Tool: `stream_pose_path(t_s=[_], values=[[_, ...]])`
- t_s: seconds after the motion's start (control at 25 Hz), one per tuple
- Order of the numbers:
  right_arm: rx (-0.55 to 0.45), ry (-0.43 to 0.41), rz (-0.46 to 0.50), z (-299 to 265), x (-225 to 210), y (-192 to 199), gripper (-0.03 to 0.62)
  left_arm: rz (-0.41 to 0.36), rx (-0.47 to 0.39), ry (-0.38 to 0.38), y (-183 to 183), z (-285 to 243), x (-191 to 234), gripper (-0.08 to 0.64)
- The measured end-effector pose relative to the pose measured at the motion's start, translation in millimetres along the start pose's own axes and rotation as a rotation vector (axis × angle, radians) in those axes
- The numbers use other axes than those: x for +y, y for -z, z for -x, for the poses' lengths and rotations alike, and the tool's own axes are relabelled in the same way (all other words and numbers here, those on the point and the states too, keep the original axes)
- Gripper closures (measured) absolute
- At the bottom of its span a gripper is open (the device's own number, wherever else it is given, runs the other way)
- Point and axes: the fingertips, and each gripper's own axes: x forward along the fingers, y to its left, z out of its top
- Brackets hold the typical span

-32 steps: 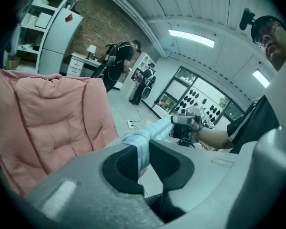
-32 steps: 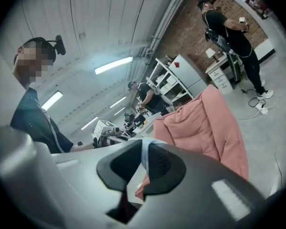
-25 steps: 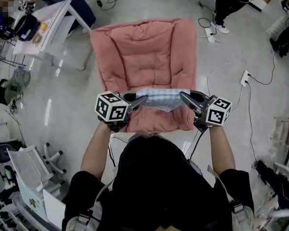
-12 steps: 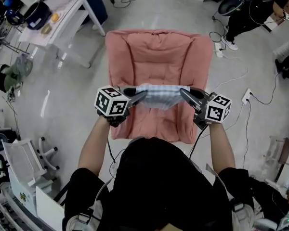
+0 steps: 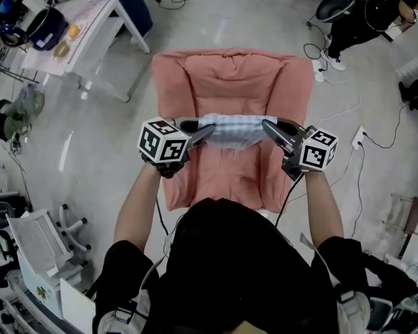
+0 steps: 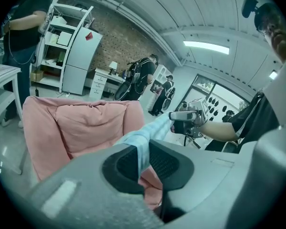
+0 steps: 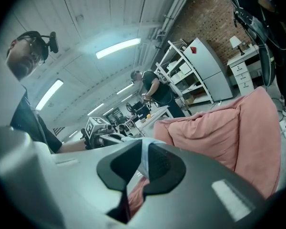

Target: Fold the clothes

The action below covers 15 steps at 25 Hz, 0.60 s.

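Floor (image 5: 90,158): pale and glossy, taking up most of the head view. The large pink cushion (image 5: 230,82) sat on it directly ahead of me, with its padded back at the far end.

White bench (image 5: 90,26): stood to the far left of the cushion, apart from it. It carried a few small things I could not identify.

Garment (image 5: 230,129): light blue and striped. It was held up over the cushion's seat, drawn out as a bunched band between my two claws. I could not tell whether its underside touched the cushion.

Left claw (image 5: 206,132): clamped on the garment's left end, with fabric running out from between its pads.

Right claw (image 5: 267,126): clamped the same way on the right end. In the head view both claws sat level with each other.
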Motion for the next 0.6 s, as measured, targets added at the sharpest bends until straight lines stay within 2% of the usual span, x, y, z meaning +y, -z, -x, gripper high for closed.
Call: stream_pose_path(t_s=[0.32, 0.6], values=[[0.013, -0.003, -0.013, -17, -8, -2, 0.577, 0.022, 0.026, 0.018, 4, -3, 17, 0.522], [0.054, 0.006, -0.078, -24, -14, 31, 0.577, 0.056, 0.074, 0.038, 35, -12, 25, 0.522]])
